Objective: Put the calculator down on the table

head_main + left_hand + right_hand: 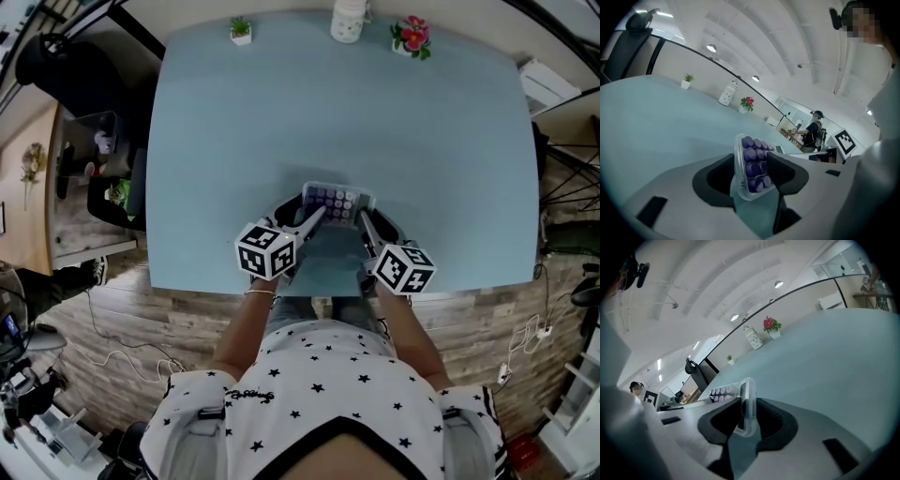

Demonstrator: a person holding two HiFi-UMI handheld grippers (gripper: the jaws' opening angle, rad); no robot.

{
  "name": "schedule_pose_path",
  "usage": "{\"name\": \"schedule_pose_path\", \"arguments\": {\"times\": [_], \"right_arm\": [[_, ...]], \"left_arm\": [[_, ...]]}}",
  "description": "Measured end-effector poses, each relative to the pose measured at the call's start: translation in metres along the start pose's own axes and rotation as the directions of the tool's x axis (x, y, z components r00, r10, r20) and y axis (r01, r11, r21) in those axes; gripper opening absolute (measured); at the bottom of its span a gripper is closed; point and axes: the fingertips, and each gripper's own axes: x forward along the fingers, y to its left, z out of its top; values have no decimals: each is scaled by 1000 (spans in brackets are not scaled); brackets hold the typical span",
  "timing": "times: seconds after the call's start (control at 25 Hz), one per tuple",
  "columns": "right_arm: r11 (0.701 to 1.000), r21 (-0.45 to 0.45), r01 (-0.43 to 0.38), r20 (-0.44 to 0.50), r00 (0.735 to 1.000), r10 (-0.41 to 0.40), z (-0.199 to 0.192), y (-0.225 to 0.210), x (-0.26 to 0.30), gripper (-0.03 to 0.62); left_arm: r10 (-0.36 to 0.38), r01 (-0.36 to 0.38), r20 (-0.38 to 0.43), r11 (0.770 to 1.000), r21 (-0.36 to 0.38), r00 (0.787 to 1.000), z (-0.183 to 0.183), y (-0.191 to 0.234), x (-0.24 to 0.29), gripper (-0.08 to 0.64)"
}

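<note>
I have 1 calculator [333,202], a flat slab with a clear plastic rim and rows of round purple keys, held between my 2 tools. The left tool [314,217] pinches its left edge, the right tool [367,225] its right edge. It sits low over the smooth pale-blue worktop [281,122], near the front edge; whether it touches, I cannot tell.

One head camera, two gripper cameras.
Head view looks steeply down on the table [234,141]; gripper views sit close behind their jaws, facing low across it; all share the calculator [332,202].
</note>
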Motion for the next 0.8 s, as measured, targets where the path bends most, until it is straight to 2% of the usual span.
{"name": "schedule_pose_path", "arguments": {"times": [0.48,0.8], "right_arm": [[999,-34,40,-35,999,-41,-5,-9,4,103],[996,-68,52,-37,998,-55,-3,-11,8,103]], "left_arm": [[62,-58,-79,997,54,995,-8,1,9,225],[99,-94,-107,994,46,989,-9,7,13,227]]}}
